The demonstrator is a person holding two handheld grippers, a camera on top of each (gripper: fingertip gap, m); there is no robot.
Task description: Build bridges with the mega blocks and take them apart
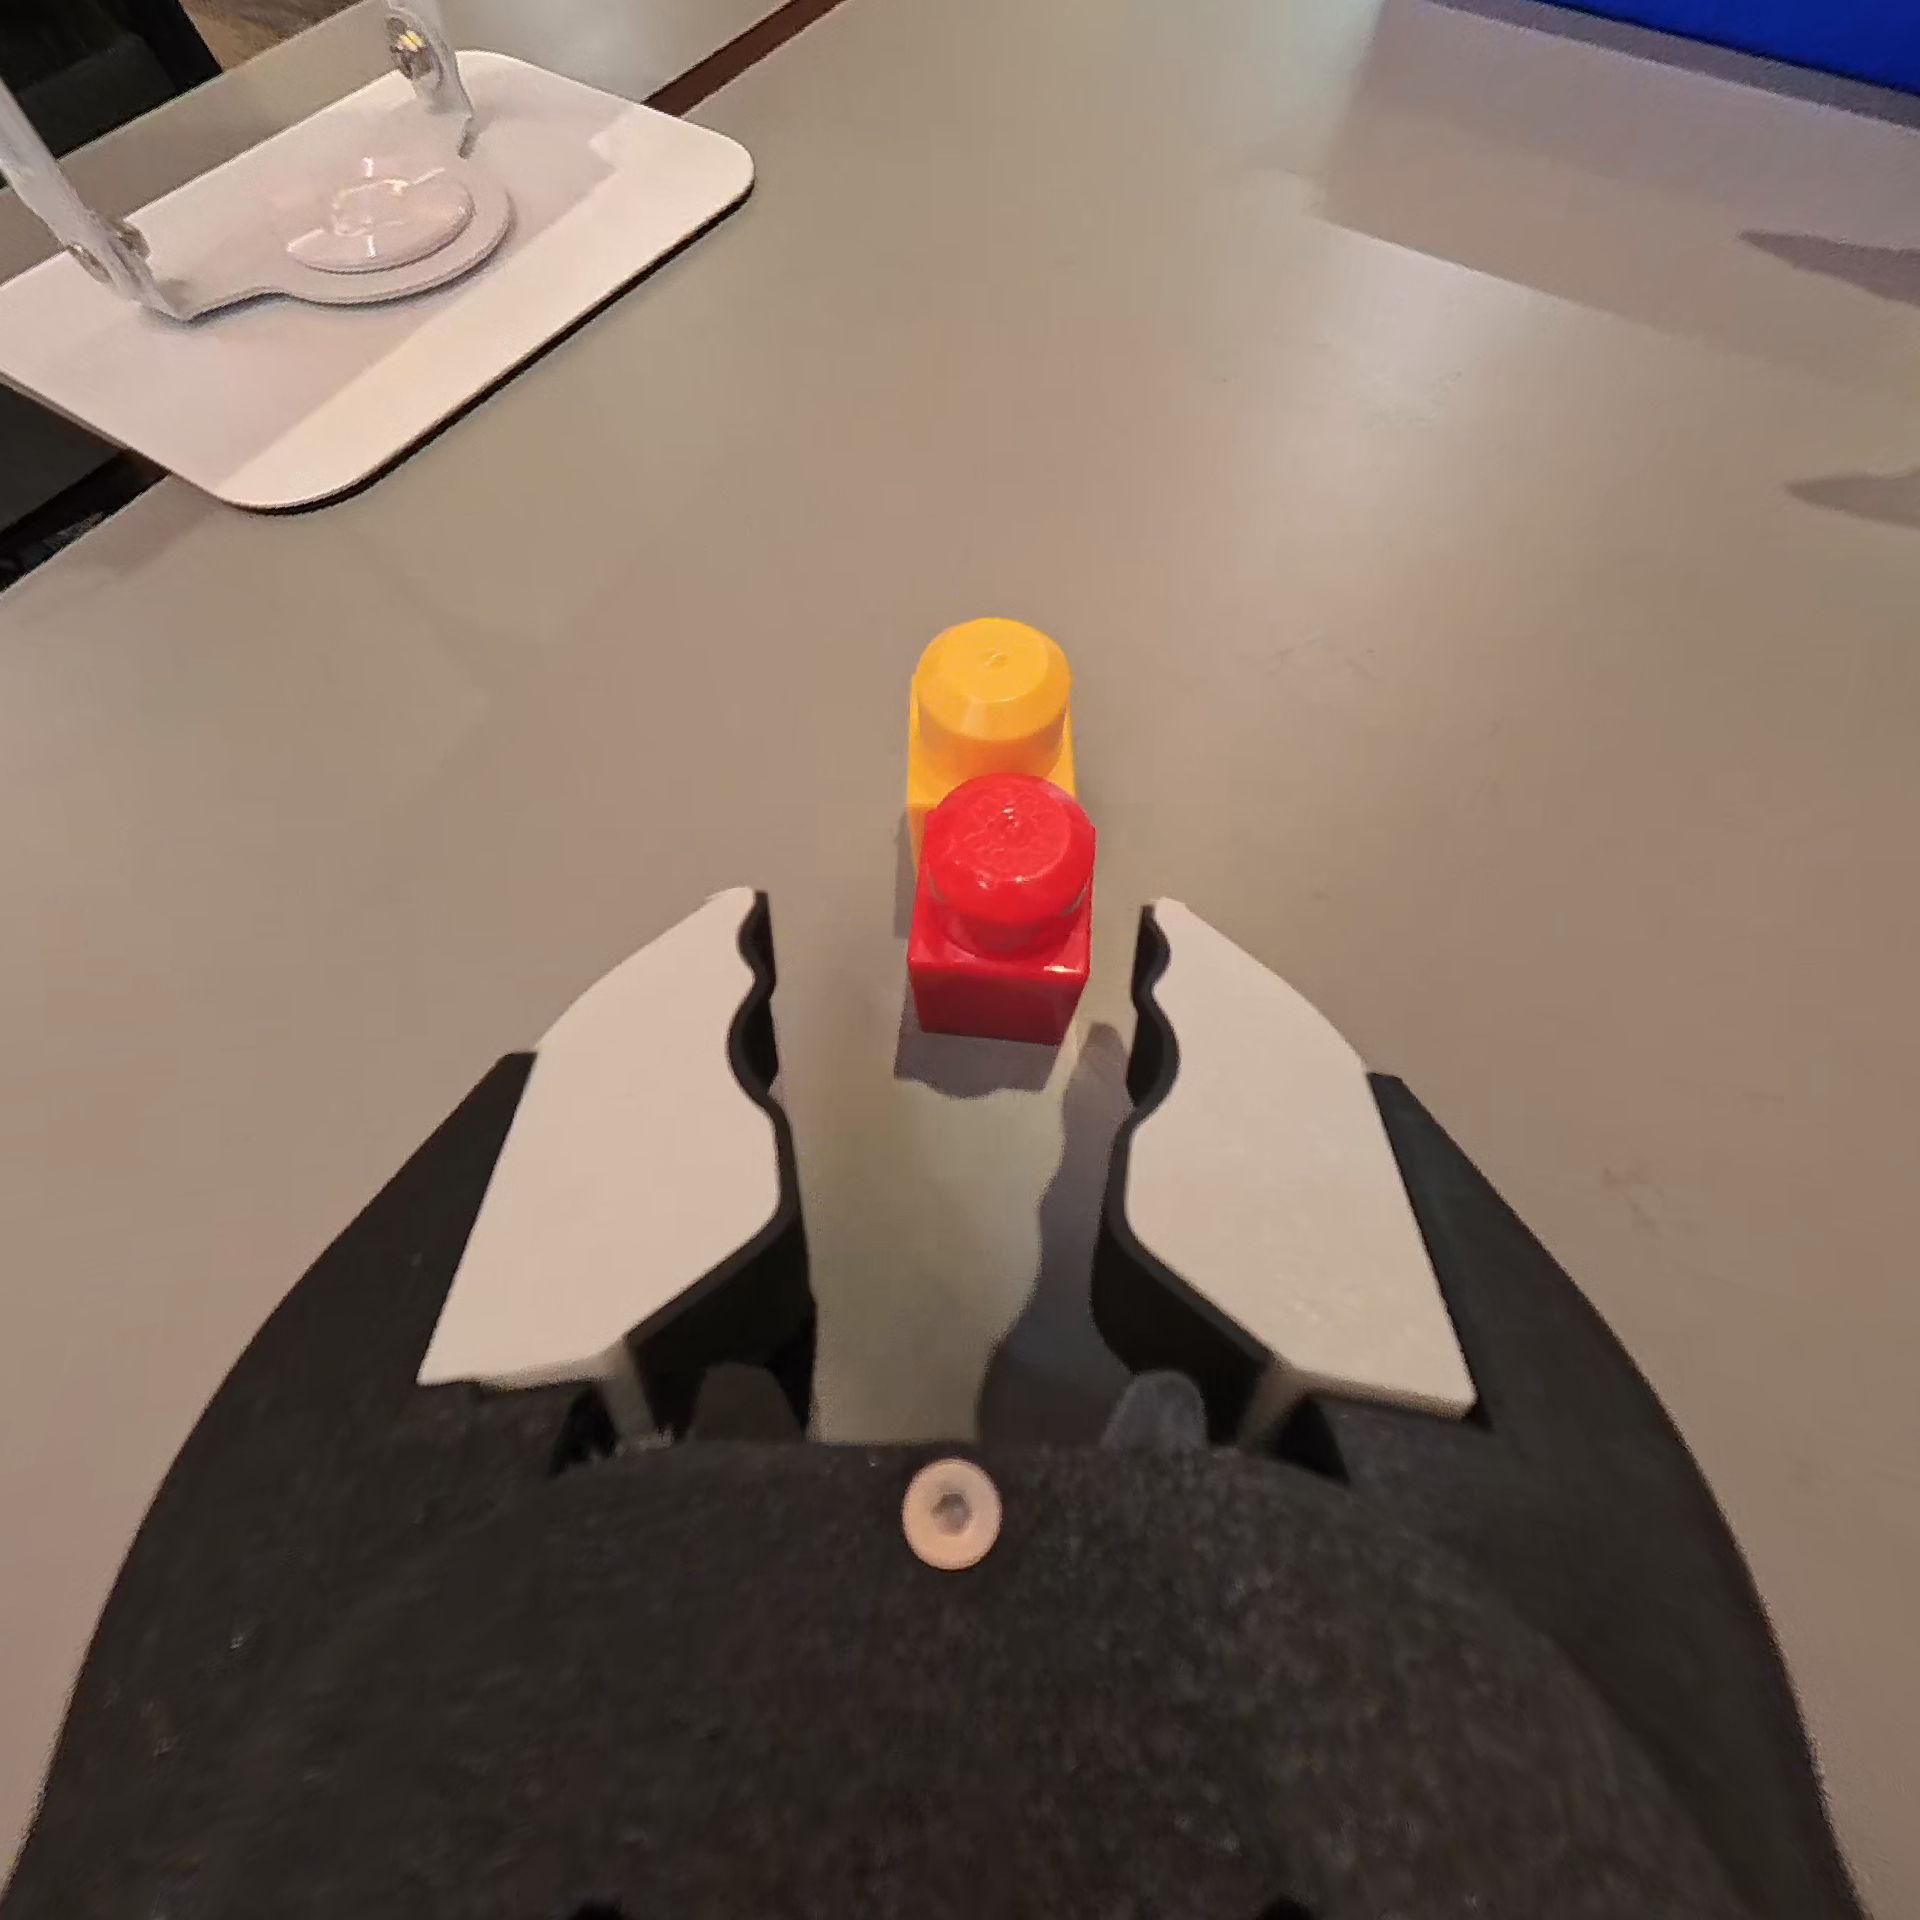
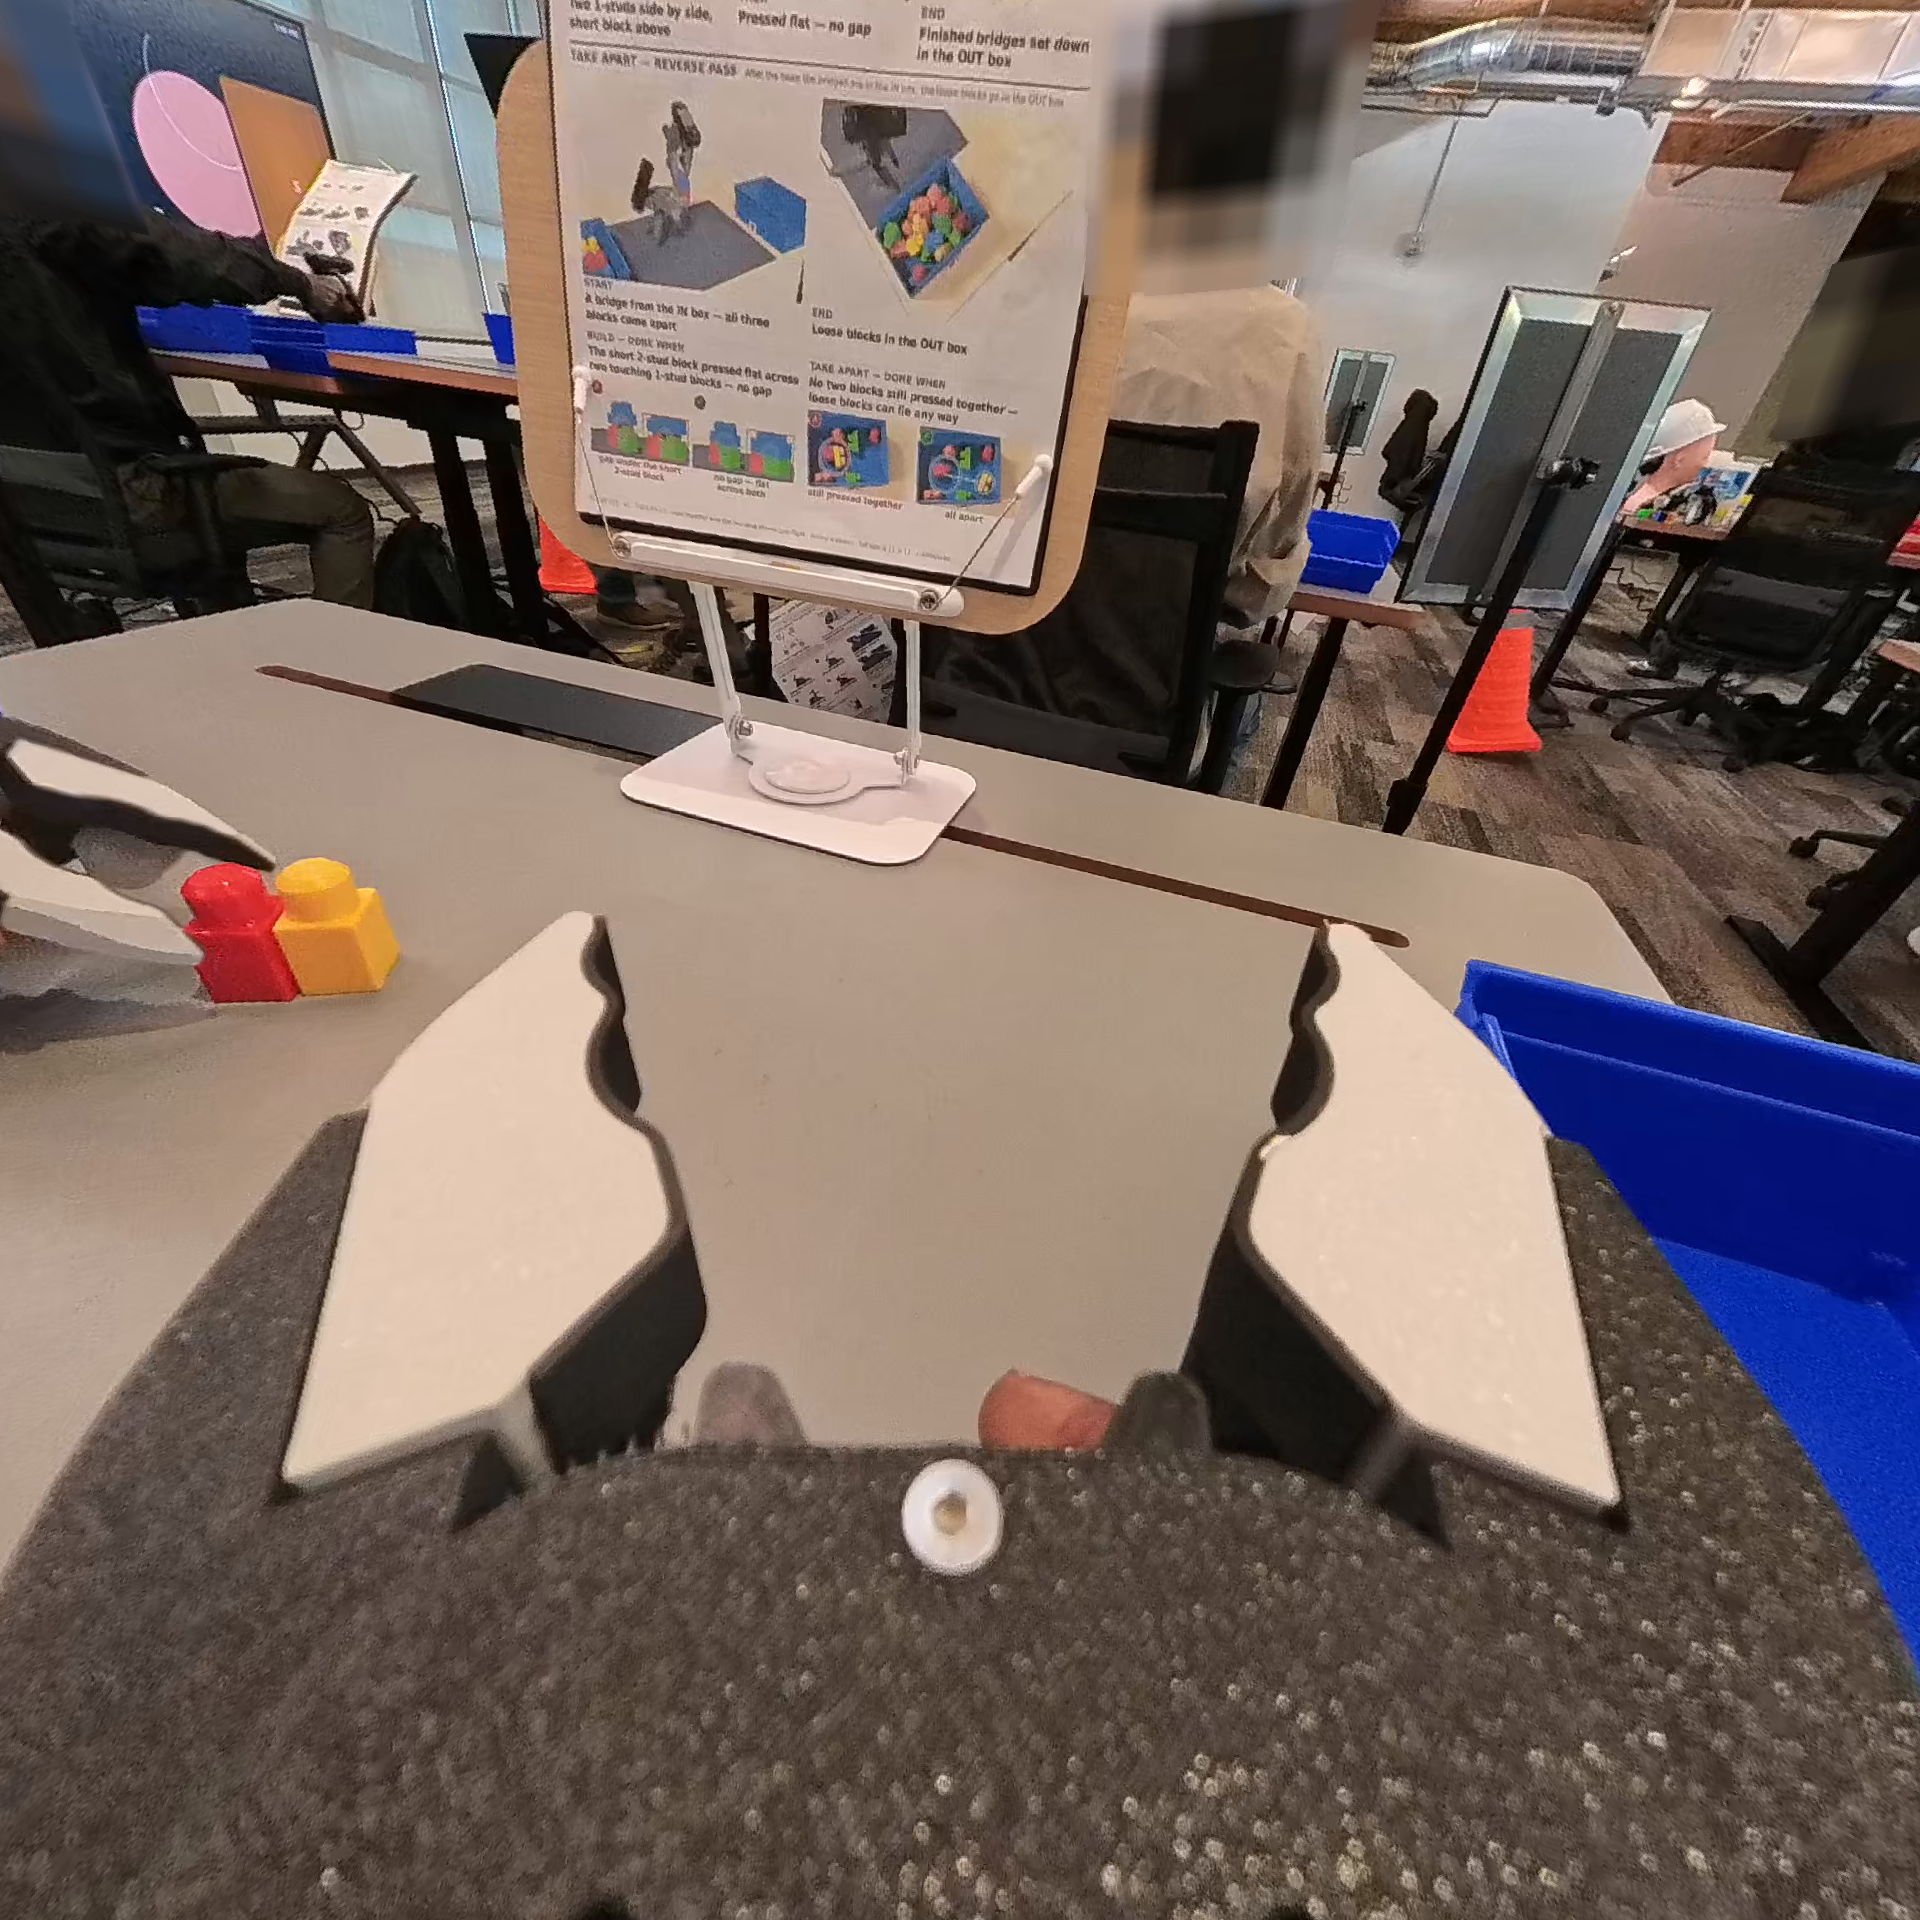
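Observation:
A red one-stud block (image 1: pixel 995 935) and a yellow one-stud block (image 1: pixel 987 717) stand upright on the grey table, touching side by side. In the left wrist view the red one is nearer, the yellow one right behind it. My left gripper (image 1: pixel 951 909) is open, its fingertips on either side of the red block without touching it. In the right wrist view the same red block (image 2: pixel 237 940) and yellow block (image 2: pixel 338 925) stand at the far left, with the left gripper's fingers (image 2: pixel 114 873) beside the red one. My right gripper (image 2: pixel 961 940) is open wide and empty over bare table.
A blue bin (image 2: pixel 1704 1132) sits at the right table edge beside my right gripper. A white stand (image 2: pixel 800 795) holding an instruction sheet (image 2: pixel 821 260) stands at the table's far side; its base also shows in the left wrist view (image 1: pixel 343 281). Other desks, chairs and people lie beyond.

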